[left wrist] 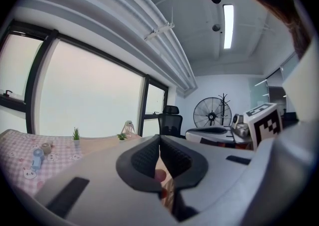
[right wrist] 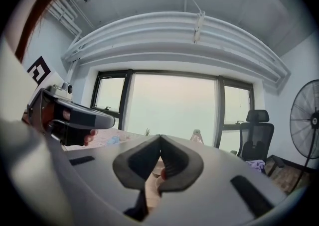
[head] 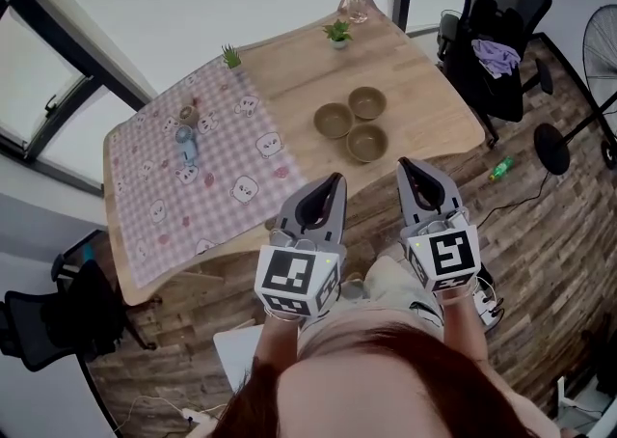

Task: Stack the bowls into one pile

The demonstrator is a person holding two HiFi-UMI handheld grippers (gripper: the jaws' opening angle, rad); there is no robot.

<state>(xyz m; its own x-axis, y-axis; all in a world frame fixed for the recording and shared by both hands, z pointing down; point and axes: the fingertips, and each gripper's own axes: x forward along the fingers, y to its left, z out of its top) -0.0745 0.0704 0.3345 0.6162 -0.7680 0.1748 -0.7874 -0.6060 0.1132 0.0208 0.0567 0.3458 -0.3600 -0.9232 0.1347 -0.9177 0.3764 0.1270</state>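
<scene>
Three olive-brown bowls stand apart in a cluster on the bare wooden part of the table (head: 424, 89): one to the left (head: 333, 120), one behind (head: 367, 102), one in front (head: 367, 143). My left gripper (head: 336, 177) hovers short of the table's near edge, below and left of the front bowl, shut with nothing in it. My right gripper (head: 403, 164) is beside it, just right of the front bowl and off the table edge, shut and empty too. In the left gripper view the left gripper (left wrist: 159, 138) has its jaw tips touching. The right gripper view shows the right gripper (right wrist: 160, 138) the same way; neither view shows the bowls.
A pink checked cloth (head: 164, 205) covers the table's left half, with a small blue bottle (head: 185, 144) and a cup (head: 187, 116) on it. Two small plants (head: 337, 34) and a glass vase (head: 355, 2) line the far edge. An office chair (head: 496, 31), a fan base (head: 551, 149) and a green bottle (head: 499, 171) stand at right.
</scene>
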